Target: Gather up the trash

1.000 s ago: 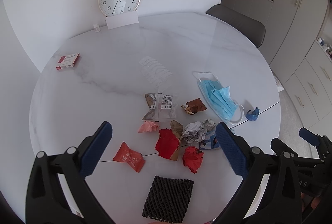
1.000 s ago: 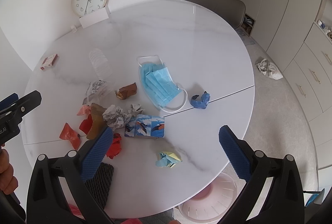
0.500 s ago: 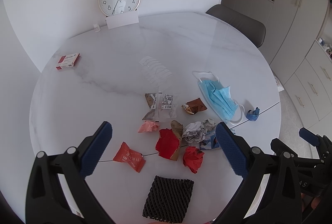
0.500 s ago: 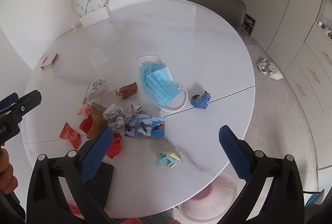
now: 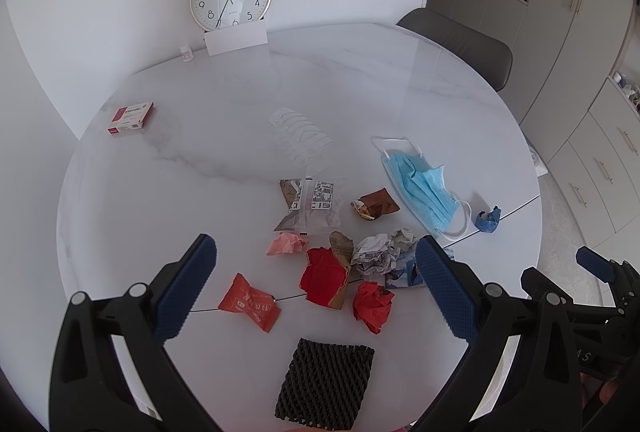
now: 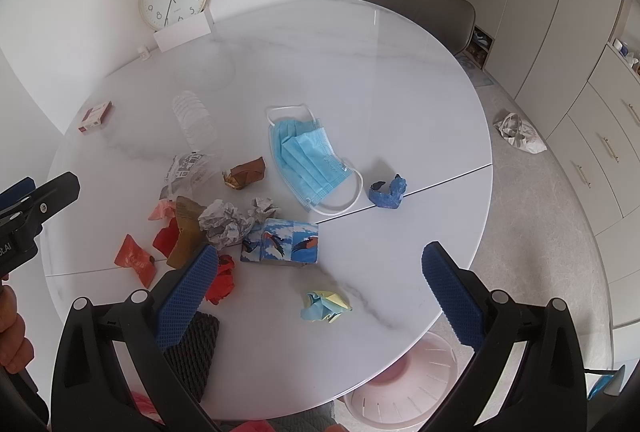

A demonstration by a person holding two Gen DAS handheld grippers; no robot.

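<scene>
Both tools—left tool (image 5: 316,280), right tool (image 6: 320,286)—hang wide open and empty above the round white marble surface (image 6: 400,104). Nearest lies a black foam mesh pad (image 5: 326,378), then crumpled red paper (image 5: 373,306); beyond, a pale blue face mask (image 6: 310,162). A pink bin (image 6: 404,380), probably, sits below—light scraps could slip off.

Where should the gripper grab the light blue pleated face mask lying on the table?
Take the light blue pleated face mask by its raised folded flap, coming from above with the right gripper, probably the closer one. The body lies flat on the white marble table, so only that fold and the thin white ear loops offer an edge.
</scene>
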